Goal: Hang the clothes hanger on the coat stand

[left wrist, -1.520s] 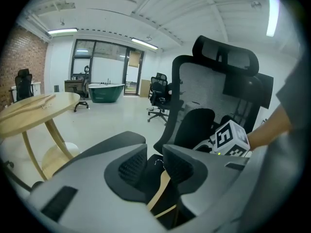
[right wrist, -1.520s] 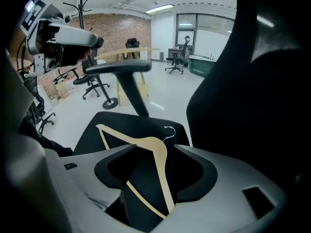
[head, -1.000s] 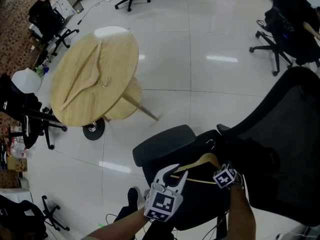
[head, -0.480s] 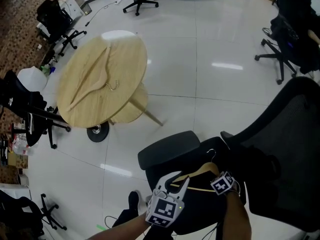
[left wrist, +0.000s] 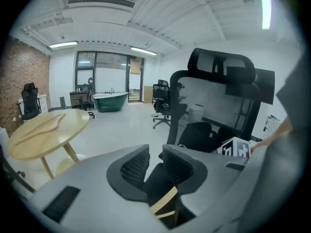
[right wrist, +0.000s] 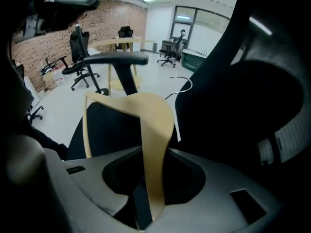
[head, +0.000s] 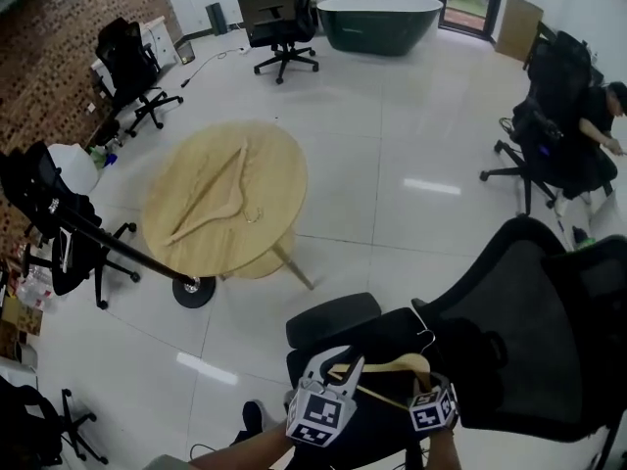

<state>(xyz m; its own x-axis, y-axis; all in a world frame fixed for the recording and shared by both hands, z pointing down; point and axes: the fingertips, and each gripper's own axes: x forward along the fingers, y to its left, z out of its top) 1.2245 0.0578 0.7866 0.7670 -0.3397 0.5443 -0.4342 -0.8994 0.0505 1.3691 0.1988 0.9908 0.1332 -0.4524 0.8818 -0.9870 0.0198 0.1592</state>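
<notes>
A wooden clothes hanger (head: 384, 366) with a metal hook (head: 423, 327) hangs over the seat of a black office chair (head: 333, 319), held between both grippers. My right gripper (head: 423, 382) is shut on the hanger's neck (right wrist: 155, 130); its jaws have just been closing round that wood. My left gripper (head: 341, 363) stands open, its ribbed pads (left wrist: 177, 168) apart, and the hanger's arm end (left wrist: 164, 205) crosses deep at their base. The coat stand (head: 127, 255) rises at the left, its black pole draped with dark clothes. A second hanger (head: 211, 202) lies on the round wooden table (head: 284, 164).
The chair's tall backrest (head: 549, 311) stands right beside the grippers. More office chairs (head: 279, 27) ring the room, and a person sits at the far right (head: 588, 125). A dark green tub (head: 377, 10) is at the back. White tiled floor lies between chair and table.
Both grippers have lifted the hanger off the chair seat. The head view has risen and tilted up, so the chair looks smaller and far more of the room shows.
</notes>
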